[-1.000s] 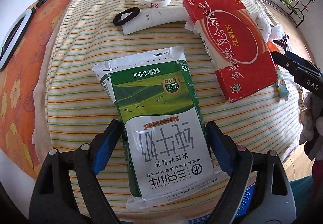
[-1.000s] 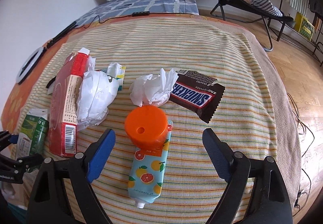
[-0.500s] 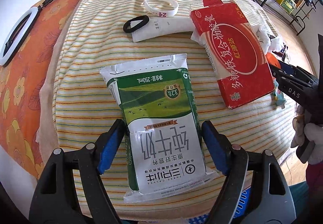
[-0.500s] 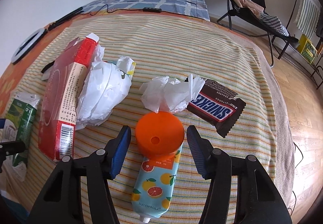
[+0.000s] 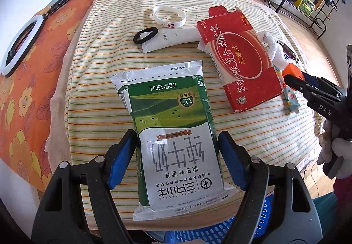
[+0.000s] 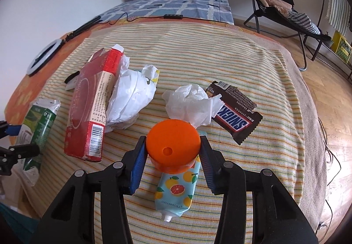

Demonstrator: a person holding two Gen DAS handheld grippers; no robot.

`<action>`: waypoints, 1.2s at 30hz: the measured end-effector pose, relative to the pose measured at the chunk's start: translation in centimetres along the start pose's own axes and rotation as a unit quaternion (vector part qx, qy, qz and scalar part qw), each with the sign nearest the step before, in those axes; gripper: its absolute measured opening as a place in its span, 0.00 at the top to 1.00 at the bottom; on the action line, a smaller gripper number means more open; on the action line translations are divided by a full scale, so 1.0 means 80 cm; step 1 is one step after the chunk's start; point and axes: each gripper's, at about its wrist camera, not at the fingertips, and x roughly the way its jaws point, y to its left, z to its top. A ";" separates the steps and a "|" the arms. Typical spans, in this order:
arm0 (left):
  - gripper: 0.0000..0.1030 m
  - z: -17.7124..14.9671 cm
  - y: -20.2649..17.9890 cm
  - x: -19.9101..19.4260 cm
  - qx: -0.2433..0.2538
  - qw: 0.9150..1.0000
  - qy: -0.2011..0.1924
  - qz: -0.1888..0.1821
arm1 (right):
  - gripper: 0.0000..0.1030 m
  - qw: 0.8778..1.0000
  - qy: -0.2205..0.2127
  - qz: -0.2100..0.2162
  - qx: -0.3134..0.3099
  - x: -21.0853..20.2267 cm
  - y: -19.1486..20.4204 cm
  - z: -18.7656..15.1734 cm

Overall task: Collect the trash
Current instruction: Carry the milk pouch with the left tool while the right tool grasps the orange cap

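Note:
My left gripper (image 5: 177,151) is shut on the green and white milk pouch (image 5: 173,129), which lies flat on the striped cloth (image 5: 92,90); the pouch also shows in the right wrist view (image 6: 40,118). My right gripper (image 6: 173,151) is shut on the orange lid (image 6: 173,145), which sits on an orange-print tube (image 6: 178,191). It also shows at the right edge of the left wrist view (image 5: 308,88). A red carton (image 6: 92,112), crumpled white bag (image 6: 129,101), white tissue (image 6: 191,105) and Snickers wrapper (image 6: 237,116) lie behind it.
A white wristband (image 5: 169,16), black loop (image 5: 146,35) and white sachet (image 5: 173,40) lie at the far side of the cloth. A blue basket (image 5: 209,233) sits below the near edge. A ring light (image 5: 19,44) lies at the left. A folding chair (image 6: 279,2) stands behind.
My right gripper moved forward and closed on the orange lid. My left gripper closed its pads onto the milk pouch.

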 end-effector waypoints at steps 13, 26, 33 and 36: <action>0.24 -0.056 -0.023 -0.044 0.026 0.999 -0.013 -0.030 | 0.56 0.998 -0.019 0.035 -0.039 -0.071 0.042 -0.042; 0.24 -0.150 -0.053 -0.068 0.049 0.997 0.000 -0.066 | 0.56 0.996 -0.016 0.072 -0.052 -0.125 0.074 -0.119; 0.24 -0.198 -0.065 -0.063 0.049 0.995 0.020 -0.086 | 0.56 0.995 -0.005 0.080 -0.060 -0.136 0.092 -0.165; 0.24 -0.216 -0.071 -0.053 0.055 0.994 0.032 -0.085 | 0.56 0.995 0.003 0.080 -0.066 -0.136 0.097 -0.184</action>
